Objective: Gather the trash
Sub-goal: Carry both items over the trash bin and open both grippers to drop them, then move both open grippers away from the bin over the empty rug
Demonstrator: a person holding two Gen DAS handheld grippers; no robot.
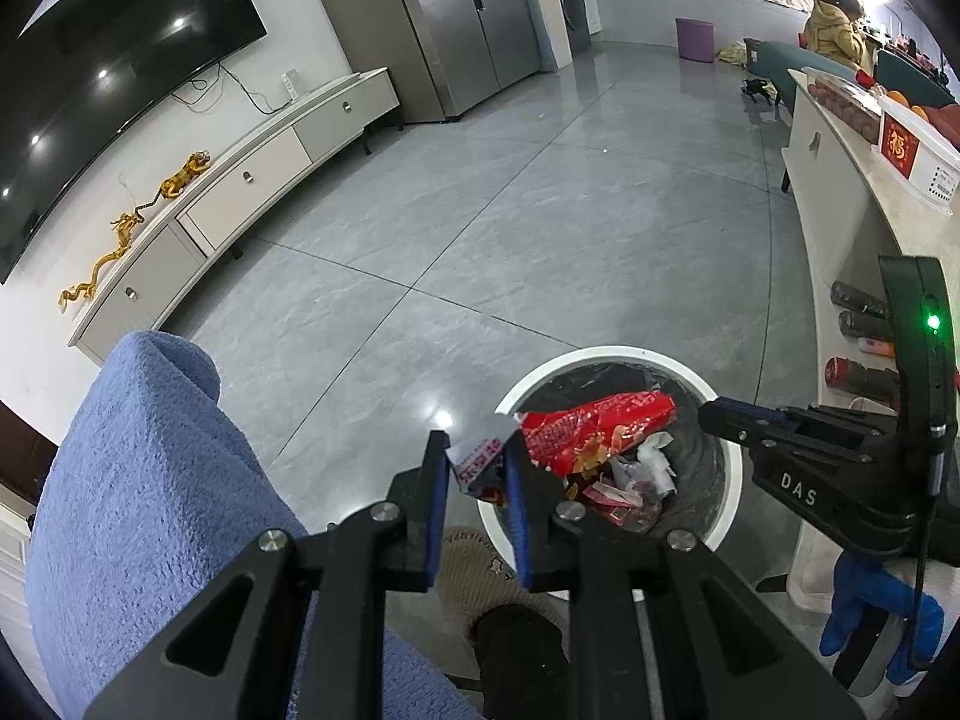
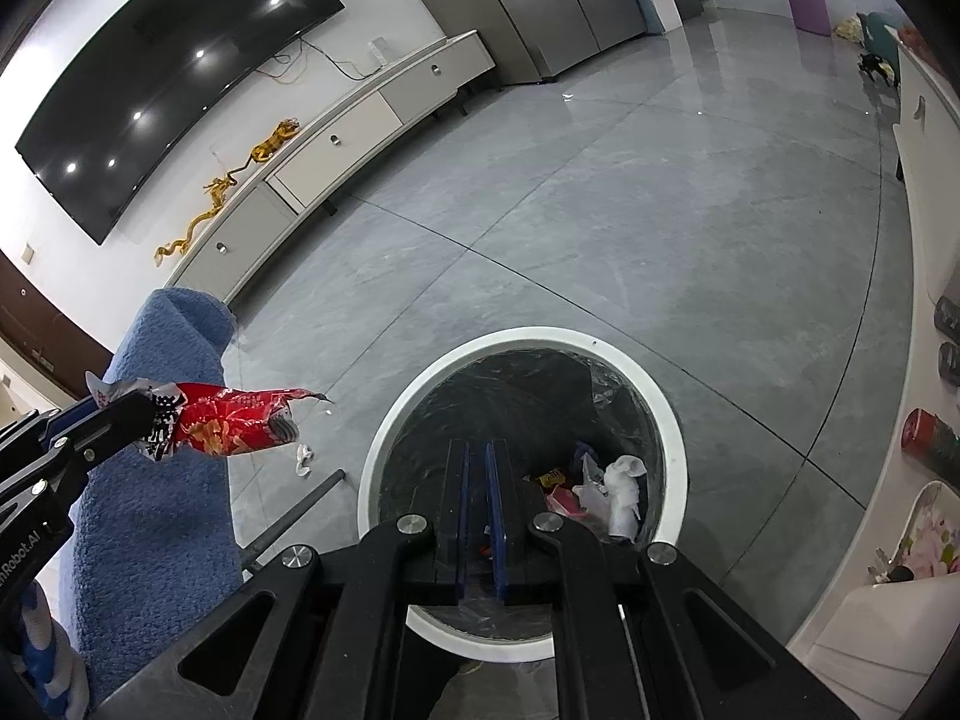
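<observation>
My left gripper point(image 1: 477, 468) is shut on a red snack wrapper point(image 1: 594, 429) by its white end and holds it over the rim of a round white trash bin point(image 1: 729, 468). From the right wrist view the wrapper point(image 2: 240, 420) hangs left of the bin point(image 2: 672, 420), above the floor. The bin holds crumpled tissue point(image 2: 621, 480) and other scraps. My right gripper point(image 2: 477, 480) is shut with nothing between its blue pads and points down into the bin; it also shows in the left wrist view point(image 1: 714, 414).
A blue towel-covered shape point(image 1: 150, 480) stands to the left. A small white scrap point(image 2: 303, 459) lies on the grey tile floor. A white TV cabinet point(image 1: 240, 180) runs along the left wall. A white counter point(image 1: 840, 192) with bottles stands on the right.
</observation>
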